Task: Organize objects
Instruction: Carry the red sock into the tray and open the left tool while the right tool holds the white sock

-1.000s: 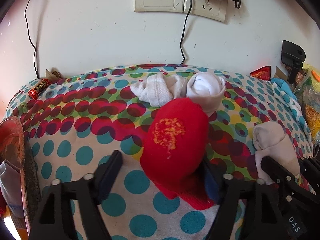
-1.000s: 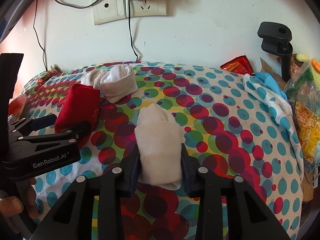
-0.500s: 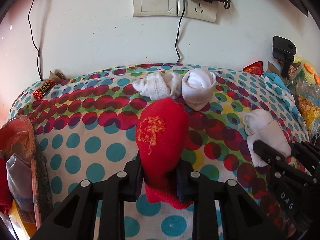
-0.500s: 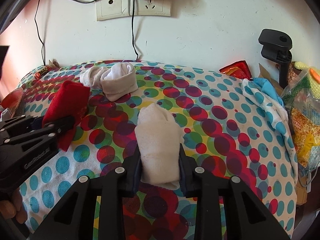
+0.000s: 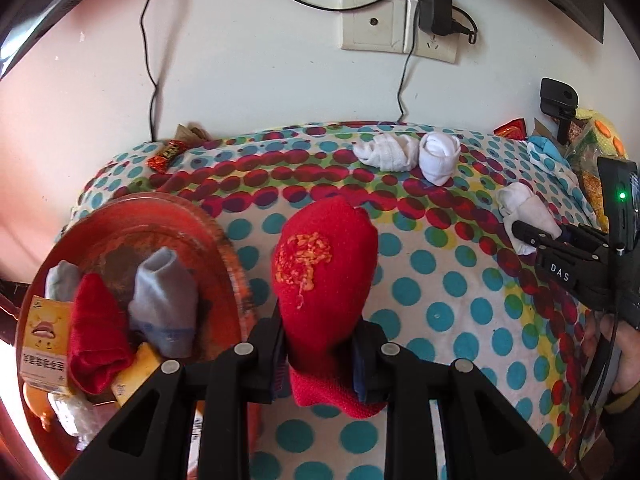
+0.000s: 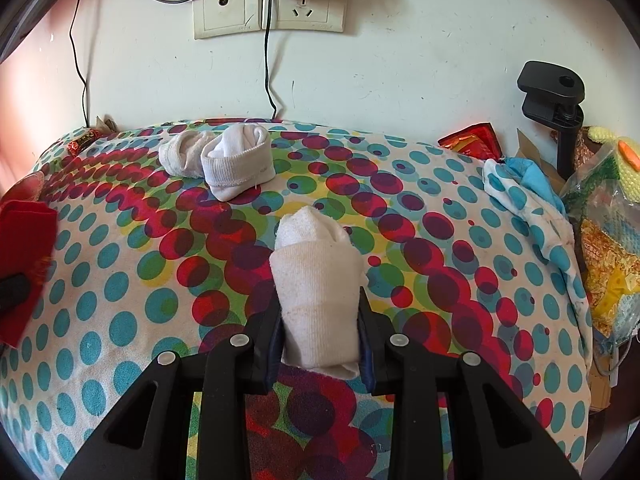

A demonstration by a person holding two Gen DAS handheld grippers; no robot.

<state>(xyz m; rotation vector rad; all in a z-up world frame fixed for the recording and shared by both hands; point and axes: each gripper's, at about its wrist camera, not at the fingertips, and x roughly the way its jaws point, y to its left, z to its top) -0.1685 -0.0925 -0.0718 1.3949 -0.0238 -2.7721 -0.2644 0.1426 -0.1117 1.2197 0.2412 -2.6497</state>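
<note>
Since a second earlier, the left gripper [image 5: 320, 354] had closed its jaws on the red sock bundle [image 5: 324, 276] and carried it sideways, so a red basin [image 5: 224, 256] that had sat at the left edge of its view now filled the lower left. Its fingers were clamped on the bundle's lower half, the embroidered top sticking up free, probably so the roll would not unravel in transit. Just left of it, the basin already held a rolled grey sock [image 5: 166, 300], another red roll [image 5: 96, 334] and a yellow packet [image 5: 40, 344], which suggested it was the collecting place.

The right gripper [image 6: 320, 344] had not moved. Its fingers were pressed shut on a cream sock bundle [image 6: 316, 284], seemingly waiting its turn, low over the spotted cloth [image 6: 440, 280].

Farther back, near the wall, two white sock bundles [image 6: 236, 160] lay touching each other on the cloth, not yet collected. Behind them, a wall socket [image 6: 268, 4] held a charger, its cable hanging down to the cloth's far edge.
</note>
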